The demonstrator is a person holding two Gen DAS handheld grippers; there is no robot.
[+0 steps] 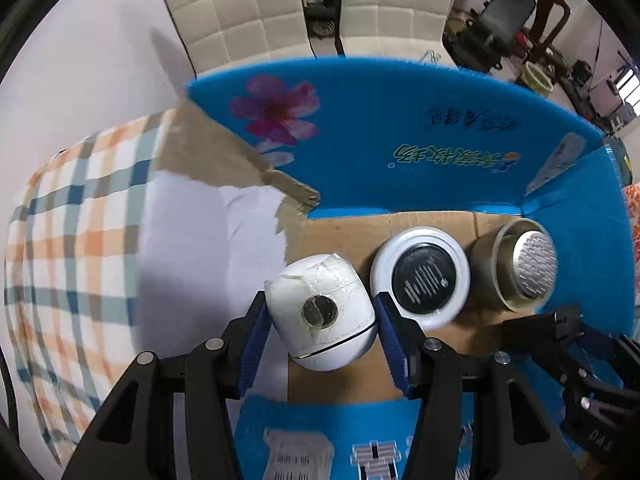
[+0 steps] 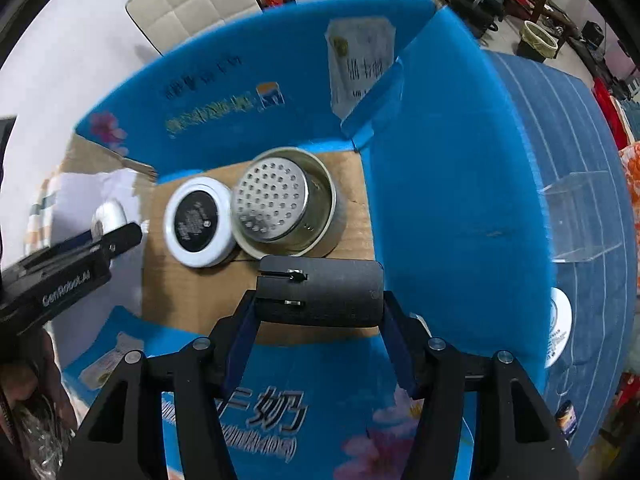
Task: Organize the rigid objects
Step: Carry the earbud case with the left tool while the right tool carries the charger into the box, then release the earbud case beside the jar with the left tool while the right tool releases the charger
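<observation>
My left gripper (image 1: 320, 312) is shut on a white egg-shaped device (image 1: 320, 312) with a round lens, held low over the floor of an open blue cardboard box (image 1: 400, 152). My right gripper (image 2: 318, 300) is shut on a black rectangular case (image 2: 320, 294) inside the same box. On the box floor stand a round white tin with a black lid (image 1: 420, 276) (image 2: 199, 222) and a metal cup holding a perforated strainer (image 1: 524, 266) (image 2: 282, 204). The left gripper also shows in the right wrist view (image 2: 116, 236).
The box's torn left flap (image 1: 224, 152) opens onto a checked cloth (image 1: 80, 248). White padded chairs (image 1: 248, 12) stand behind. In the right wrist view a blue cloth (image 2: 560, 128), a clear plastic box (image 2: 580, 216) and a white disc (image 2: 560, 328) lie right of the box.
</observation>
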